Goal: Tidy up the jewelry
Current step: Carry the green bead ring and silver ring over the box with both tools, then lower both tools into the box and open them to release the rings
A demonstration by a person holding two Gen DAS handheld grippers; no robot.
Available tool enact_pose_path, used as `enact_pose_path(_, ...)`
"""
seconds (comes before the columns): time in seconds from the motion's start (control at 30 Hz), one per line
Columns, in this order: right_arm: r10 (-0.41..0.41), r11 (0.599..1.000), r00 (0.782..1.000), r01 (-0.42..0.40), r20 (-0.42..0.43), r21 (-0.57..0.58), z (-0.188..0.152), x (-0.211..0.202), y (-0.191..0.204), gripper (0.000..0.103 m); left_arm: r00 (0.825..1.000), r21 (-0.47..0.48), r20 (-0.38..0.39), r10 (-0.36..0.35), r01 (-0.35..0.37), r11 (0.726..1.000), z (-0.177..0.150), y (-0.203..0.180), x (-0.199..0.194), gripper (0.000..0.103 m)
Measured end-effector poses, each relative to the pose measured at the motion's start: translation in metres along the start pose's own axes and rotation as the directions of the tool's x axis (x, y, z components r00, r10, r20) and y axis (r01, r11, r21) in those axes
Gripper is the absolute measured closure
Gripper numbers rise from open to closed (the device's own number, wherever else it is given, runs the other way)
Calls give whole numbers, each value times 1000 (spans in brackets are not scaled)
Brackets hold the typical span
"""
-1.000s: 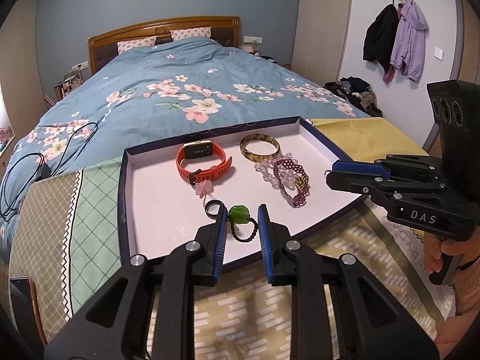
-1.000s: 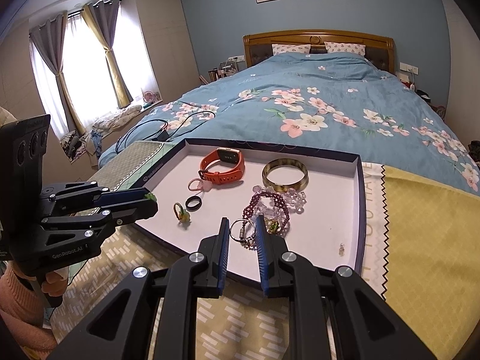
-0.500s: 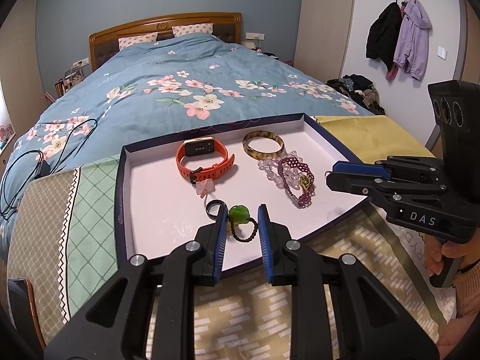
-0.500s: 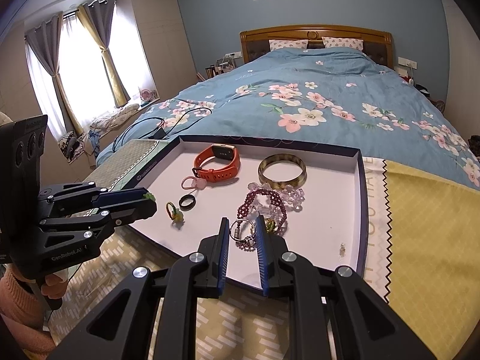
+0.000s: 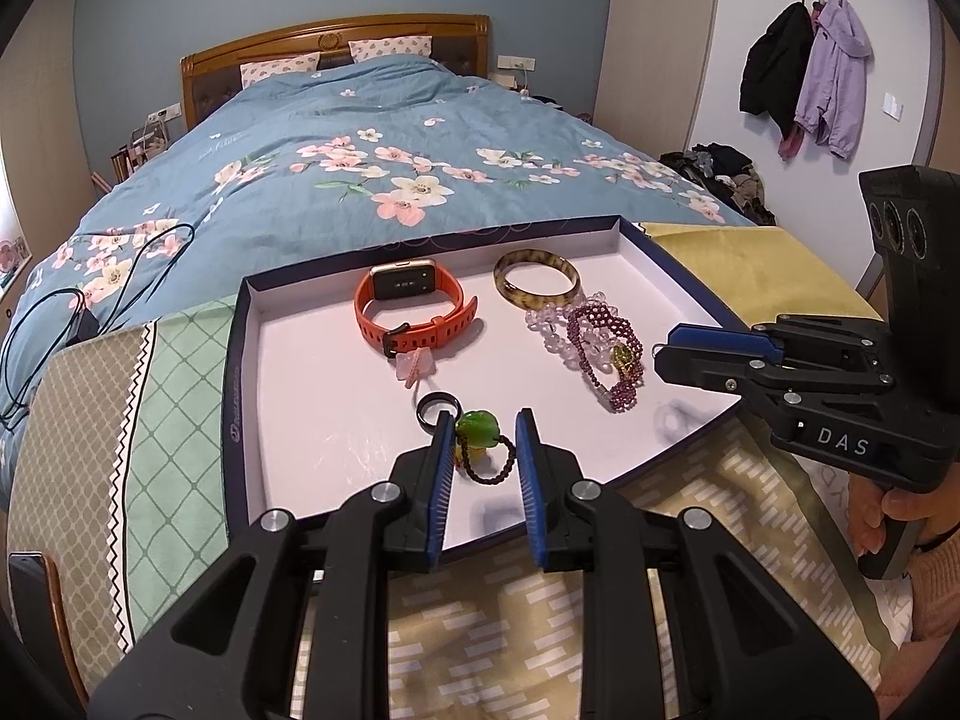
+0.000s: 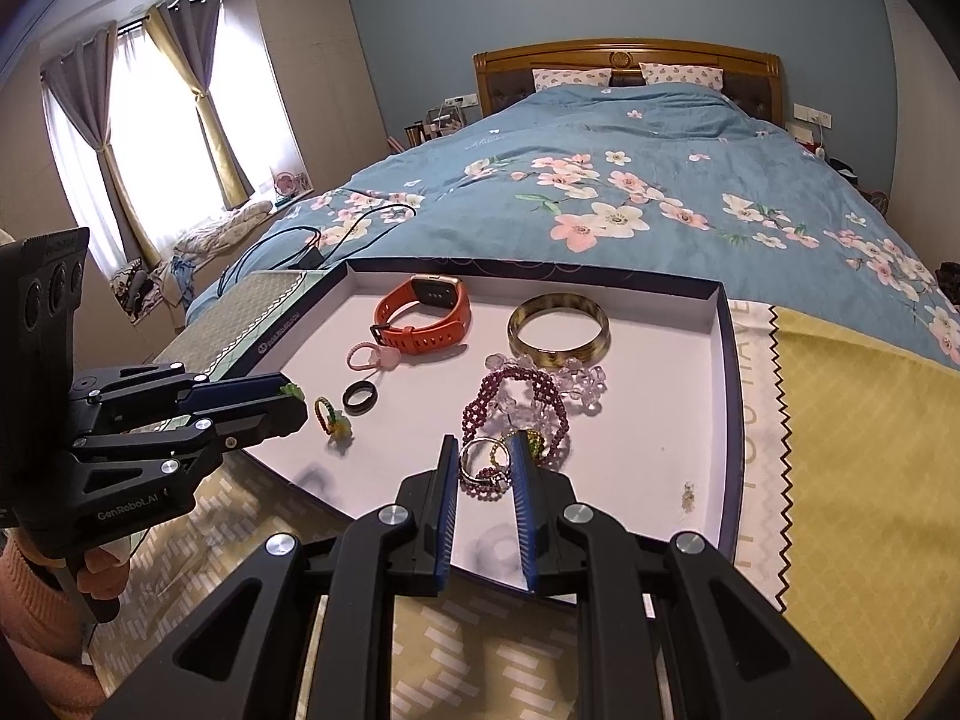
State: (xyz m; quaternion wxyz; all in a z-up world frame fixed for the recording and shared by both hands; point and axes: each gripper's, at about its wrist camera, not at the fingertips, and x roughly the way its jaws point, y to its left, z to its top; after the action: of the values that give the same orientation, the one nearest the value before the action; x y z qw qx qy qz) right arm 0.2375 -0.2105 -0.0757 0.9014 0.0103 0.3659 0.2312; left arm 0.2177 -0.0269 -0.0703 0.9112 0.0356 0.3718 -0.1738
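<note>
Evidently sorting by kind inside the tray (image 5: 231, 396), at the foot of the bed. Pinches a green charm (image 5: 477, 427) at the very tips of the left gripper (image 5: 485, 417), jaws narrowed on its bead as far as can be judged. Lets its dark beaded loop dangle just above the near part of the tray, beside a black ring (image 5: 438, 407). Clamps a silver ring (image 6: 465, 461) across its width in the right gripper (image 6: 483, 444), likewise at the tips and clear of the tray floor, to judge by the ring-shaped shadow underneath. Hovers that ring over the near end of the tangled bead bracelets (image 5: 600, 342).

Suggests a tip grip chosen because both pieces are small and thin, and a low carry so a slip drops them back into the tray. Shows the big wrist pieces, watch (image 5: 414, 312) and bangle (image 5: 536, 285), side by side along the far wall, with a pink charm (image 5: 414, 366) just near of the watch. Probably calls next for setting both held pieces by the black ring, grouping rings together.
</note>
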Motion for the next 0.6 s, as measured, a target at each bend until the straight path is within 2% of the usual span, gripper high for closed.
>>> enact_pose_path(0.6,-4,1000,1000,4,-16,11,0,10,-1,87,1000,-19,-24,11,-11,1000,-2,5,12,82)
